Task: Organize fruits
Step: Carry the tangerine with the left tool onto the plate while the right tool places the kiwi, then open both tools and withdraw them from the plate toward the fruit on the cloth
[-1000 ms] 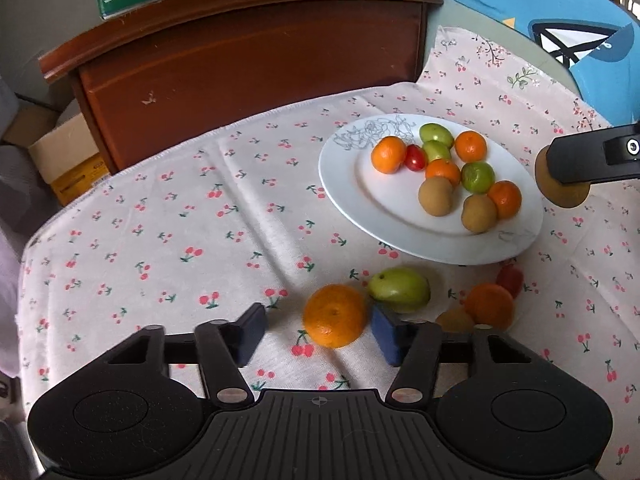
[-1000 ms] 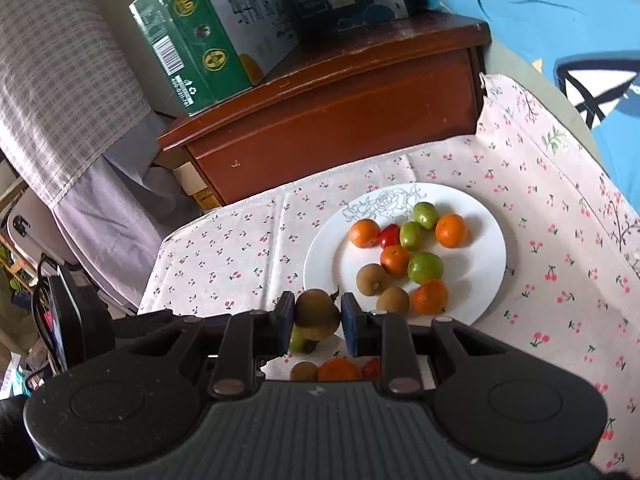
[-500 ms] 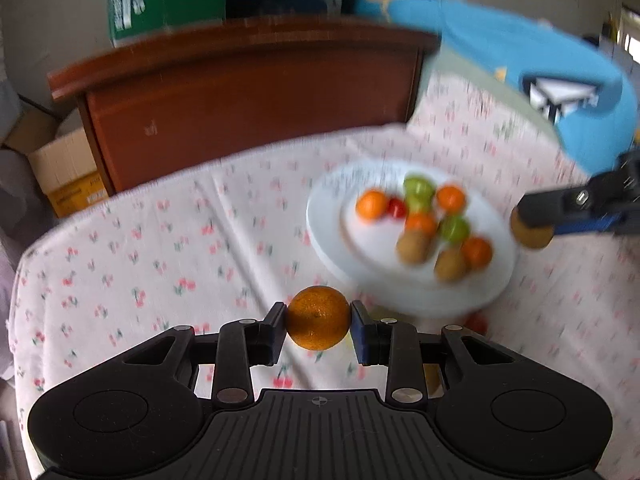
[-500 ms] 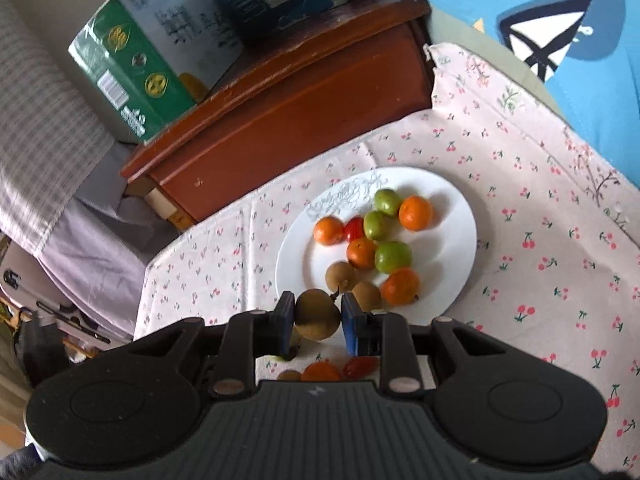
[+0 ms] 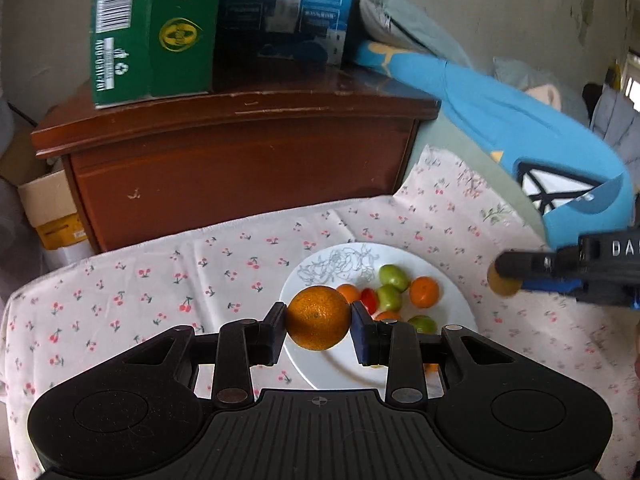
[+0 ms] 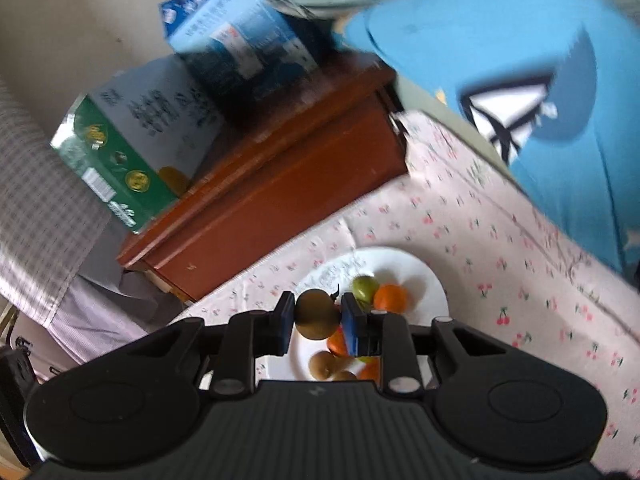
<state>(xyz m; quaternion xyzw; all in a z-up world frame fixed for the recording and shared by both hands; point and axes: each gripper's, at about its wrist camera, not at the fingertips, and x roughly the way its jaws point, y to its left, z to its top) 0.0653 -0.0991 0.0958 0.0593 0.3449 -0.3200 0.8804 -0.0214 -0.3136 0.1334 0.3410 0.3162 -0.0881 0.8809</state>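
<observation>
Two fruits are held aloft over the plate [image 5: 460,300]: an orange [image 5: 318,323] clamped in the left gripper [image 5: 318,326], a brown fruit [image 6: 317,314] in the right gripper [image 6: 316,316]. Dropped carelessly, either could scatter the fruit crowded at 3 o'clock, or roll off the cherry-print cloth [image 5: 160,280]. A wooden cabinet [image 5: 240,152] with boxes [image 5: 152,28] is seen at 12.

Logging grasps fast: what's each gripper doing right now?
Left gripper: closed on the orange.
Right gripper: closed on a brown fruit.
</observation>
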